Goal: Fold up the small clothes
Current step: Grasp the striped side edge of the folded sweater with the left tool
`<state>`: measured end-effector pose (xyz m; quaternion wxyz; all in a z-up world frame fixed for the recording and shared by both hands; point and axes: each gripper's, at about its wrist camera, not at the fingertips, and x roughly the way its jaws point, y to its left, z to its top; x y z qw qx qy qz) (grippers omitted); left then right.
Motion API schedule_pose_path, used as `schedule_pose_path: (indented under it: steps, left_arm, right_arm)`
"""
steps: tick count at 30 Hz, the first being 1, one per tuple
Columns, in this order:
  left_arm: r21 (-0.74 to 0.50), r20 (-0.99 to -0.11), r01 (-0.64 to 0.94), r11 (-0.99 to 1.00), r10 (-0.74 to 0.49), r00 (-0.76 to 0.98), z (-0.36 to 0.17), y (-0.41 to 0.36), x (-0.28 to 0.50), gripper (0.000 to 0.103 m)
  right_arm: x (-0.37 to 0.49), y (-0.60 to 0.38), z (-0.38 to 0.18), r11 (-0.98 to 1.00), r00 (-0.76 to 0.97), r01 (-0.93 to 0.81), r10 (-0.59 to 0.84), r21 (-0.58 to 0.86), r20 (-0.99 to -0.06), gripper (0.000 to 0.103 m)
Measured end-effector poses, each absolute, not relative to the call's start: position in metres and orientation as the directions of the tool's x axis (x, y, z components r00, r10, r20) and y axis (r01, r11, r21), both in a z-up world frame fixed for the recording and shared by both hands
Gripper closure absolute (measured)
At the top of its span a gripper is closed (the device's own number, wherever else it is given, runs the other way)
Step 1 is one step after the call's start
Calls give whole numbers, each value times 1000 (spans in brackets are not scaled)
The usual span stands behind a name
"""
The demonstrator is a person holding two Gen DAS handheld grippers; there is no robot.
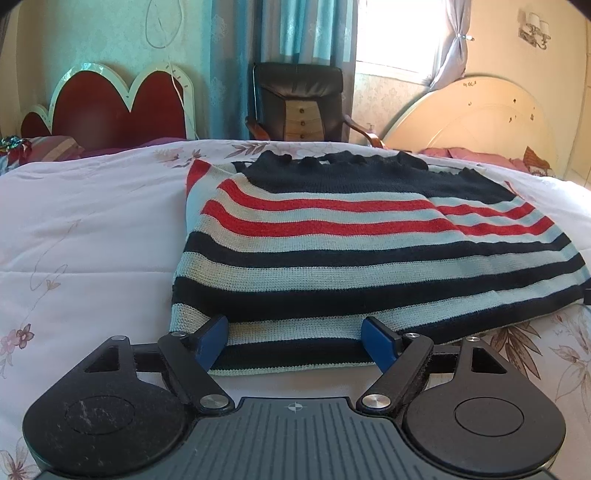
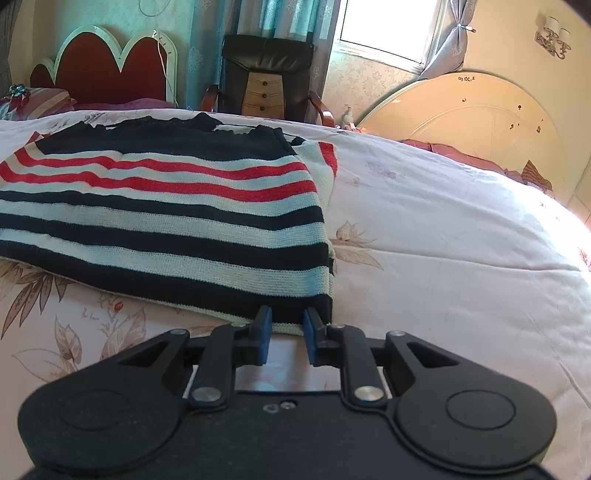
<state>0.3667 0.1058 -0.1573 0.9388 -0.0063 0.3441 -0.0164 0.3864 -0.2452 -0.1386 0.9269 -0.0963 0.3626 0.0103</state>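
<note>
Left wrist view: red scalloped headboard (image 1: 107, 103) far left, dark armchair (image 1: 299, 103) centre back, cream round headboard (image 1: 476, 122) right. Striped knit sweater (image 1: 369, 251) lies flat on the floral bed quilt (image 1: 85, 236), navy collar end away from camera, hem nearest. Red stripes upper part, navy and pale stripes lower. Left hand-held gripper (image 1: 299, 343) low over the quilt, blue pads spread wide, hem's left stretch sitting between them; pads not closed on the fabric. Left pad near the sweater's lower left corner.

Right wrist view: sweater (image 2: 166, 206) fills left half, quilt (image 2: 443, 240) bare to the right. Same red headboard (image 2: 103, 70) and armchair (image 2: 266, 74) behind, bright window (image 2: 388, 26), cream headboard (image 2: 469, 122) right. Right hand-held gripper (image 2: 287, 334) at the sweater's lower right corner, pads parted by a narrow gap, the pale hem edge lying in that gap. Cannot tell whether the pads touch the knit; they are not pressed together.
</note>
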Motion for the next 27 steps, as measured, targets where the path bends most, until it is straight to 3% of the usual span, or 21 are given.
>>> schedule_pose_path:
  steps: [7, 11, 13, 15, 17, 19, 20, 23, 27]
  left_arm:
    - [-17, -651, 30, 999, -34, 759, -158, 105, 367, 23]
    - [-53, -662, -7, 999, -30, 749, -145, 114, 358, 23]
    - [-102, -649, -42, 994, -34, 760, -140, 126, 343, 23]
    - [-183, -643, -92, 979, -48, 764, -141, 141, 327, 23]
    - [-340, -632, -140, 930, -116, 766, -150, 159, 314, 23]
    - [-498, -596, -173, 849, -191, 780, -165, 171, 304, 24]
    - [-559, -572, -187, 808, -212, 793, -171, 176, 302, 25]
    - [-686, -510, -218, 694, -244, 825, -187, 184, 304, 34]
    - [-757, -463, -236, 609, -246, 851, -201, 188, 320, 35]
  right_arm:
    - [393, -250, -137, 983, 714, -106, -31, -151, -700, 84]
    - [392, -236, -138, 954, 711, -152, -75, -258, -699, 83]
    - [386, -233, -131, 948, 722, -159, -79, -276, -687, 76]
    - [370, -244, -117, 973, 759, -160, 13, -167, -651, 63]
    - [359, -252, -109, 983, 756, -172, 87, -69, -649, 67]
    - [349, -254, -106, 978, 750, -207, 164, 8, -641, 81]
    - [347, -253, -106, 974, 741, -225, 197, 38, -642, 93]
    - [344, -244, -105, 962, 721, -251, 258, 104, -644, 95]
    - [349, -232, -104, 955, 715, -265, 289, 137, -636, 94]
